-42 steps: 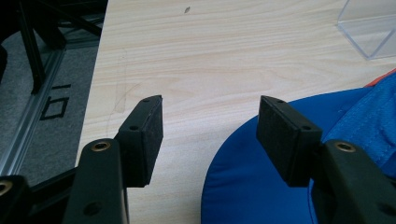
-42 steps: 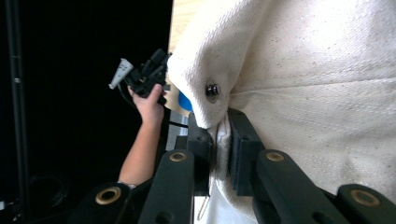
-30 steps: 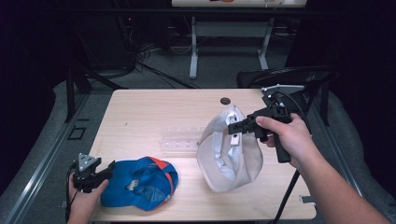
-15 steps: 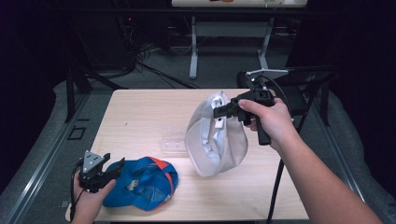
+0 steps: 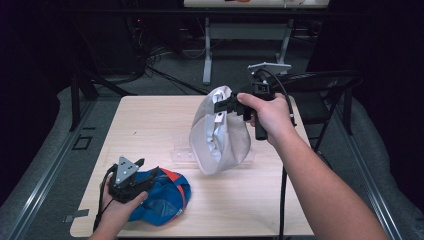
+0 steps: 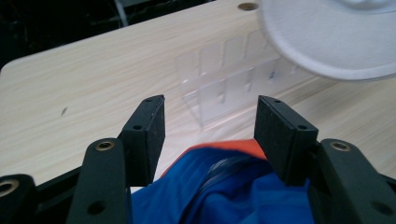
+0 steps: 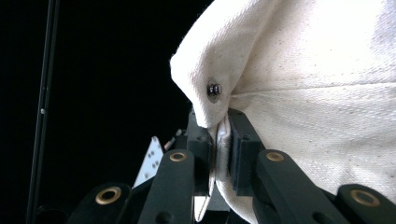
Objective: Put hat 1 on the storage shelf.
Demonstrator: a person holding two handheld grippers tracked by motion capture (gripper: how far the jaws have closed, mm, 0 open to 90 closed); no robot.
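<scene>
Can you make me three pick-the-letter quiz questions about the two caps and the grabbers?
1. Where is the white cap? A in the air, B flat on the table, C on the floor.
2. What colour is the cap by the left gripper? A green, B blue and orange, C black.
3. How are the right gripper's jaws? A wide open, B shut on the white cap, C shut on nothing.

Answers: 1 A, it hangs from the right gripper. 2 B, the blue cap shows orange trim. 3 B, fabric is pinched between them.

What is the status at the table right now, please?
Right tongs shut on white cap, held above table. Left tongs open over blue cap. Clear rack under white cap.
</scene>
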